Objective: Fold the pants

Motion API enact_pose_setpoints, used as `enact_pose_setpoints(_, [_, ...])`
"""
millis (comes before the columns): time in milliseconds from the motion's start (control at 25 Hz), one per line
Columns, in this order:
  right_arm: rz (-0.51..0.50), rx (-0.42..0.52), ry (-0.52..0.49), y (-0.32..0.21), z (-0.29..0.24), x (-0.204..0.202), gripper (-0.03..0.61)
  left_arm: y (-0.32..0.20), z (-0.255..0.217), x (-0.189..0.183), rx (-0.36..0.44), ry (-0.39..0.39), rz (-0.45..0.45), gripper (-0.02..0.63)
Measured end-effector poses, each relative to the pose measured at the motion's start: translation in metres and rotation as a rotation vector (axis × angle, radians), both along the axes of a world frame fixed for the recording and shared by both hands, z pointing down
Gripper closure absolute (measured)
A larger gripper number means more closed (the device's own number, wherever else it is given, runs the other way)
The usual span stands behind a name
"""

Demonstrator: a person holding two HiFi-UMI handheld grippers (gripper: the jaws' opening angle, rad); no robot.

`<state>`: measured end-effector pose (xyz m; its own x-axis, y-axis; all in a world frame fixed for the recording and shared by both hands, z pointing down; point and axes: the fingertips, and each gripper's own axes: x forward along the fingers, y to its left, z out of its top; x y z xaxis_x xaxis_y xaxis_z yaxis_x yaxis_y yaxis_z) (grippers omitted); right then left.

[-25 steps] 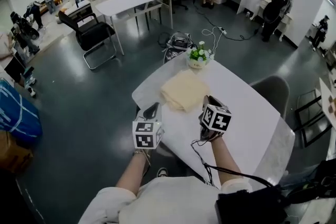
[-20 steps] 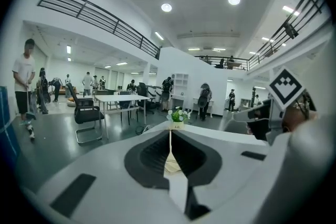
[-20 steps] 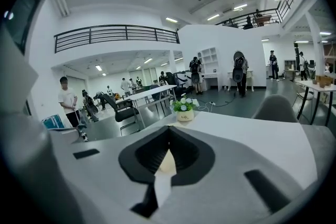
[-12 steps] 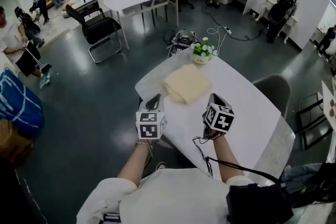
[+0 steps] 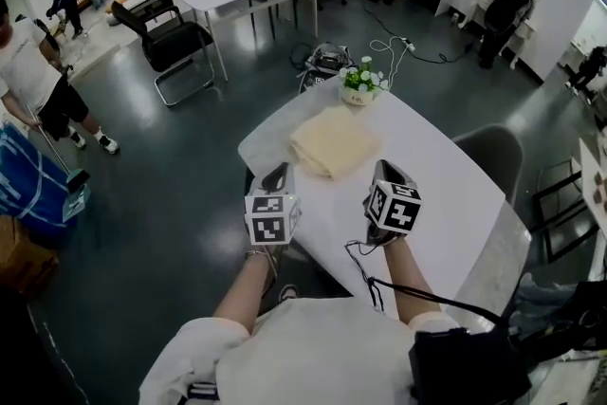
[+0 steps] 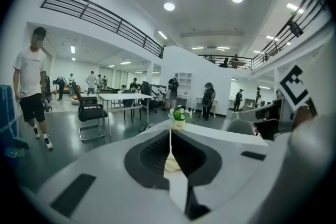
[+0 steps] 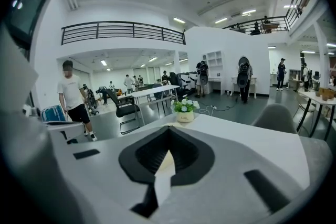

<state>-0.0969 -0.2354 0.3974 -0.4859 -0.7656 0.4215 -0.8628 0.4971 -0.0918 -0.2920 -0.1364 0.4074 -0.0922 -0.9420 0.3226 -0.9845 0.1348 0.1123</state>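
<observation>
The folded pants (image 5: 332, 141) were laid on the white table (image 5: 446, 194), near a flower pot (image 5: 358, 88). The left gripper (image 5: 276, 175) and right gripper (image 5: 384, 168) were held short of them, jaws pressed together on nothing.

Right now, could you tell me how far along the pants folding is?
Done: the pants lie as a compact folded stack on the table. In hand: nothing; left gripper and right gripper are shut, empty, short of them. Left: seemingly nothing.
</observation>
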Motion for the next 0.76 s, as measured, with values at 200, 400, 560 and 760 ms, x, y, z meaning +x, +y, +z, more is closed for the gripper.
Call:
enact_pose_setpoints(200, [0.002, 0.011, 0.005, -0.003, -0.005, 0.004, 0.588, -0.003, -0.003, 0.001, -0.008, -0.003, -0.002, 0.6])
enact_pose_setpoints(400, [-0.001, 0.011, 0.004, -0.006, -0.004, 0.009, 0.588, -0.006, -0.002, 0.006, -0.01, -0.01, 0.0, 0.6])
enact_pose_setpoints(560, [-0.002, 0.011, -0.003, -0.007, -0.007, 0.01, 0.588, -0.006, -0.001, 0.007, -0.017, -0.006, -0.004, 0.6])
enact_pose_setpoints(760, [0.004, 0.006, -0.014, -0.01, -0.003, 0.017, 0.588, -0.008, 0.006, 0.014, -0.027, 0.006, 0.0, 0.6])
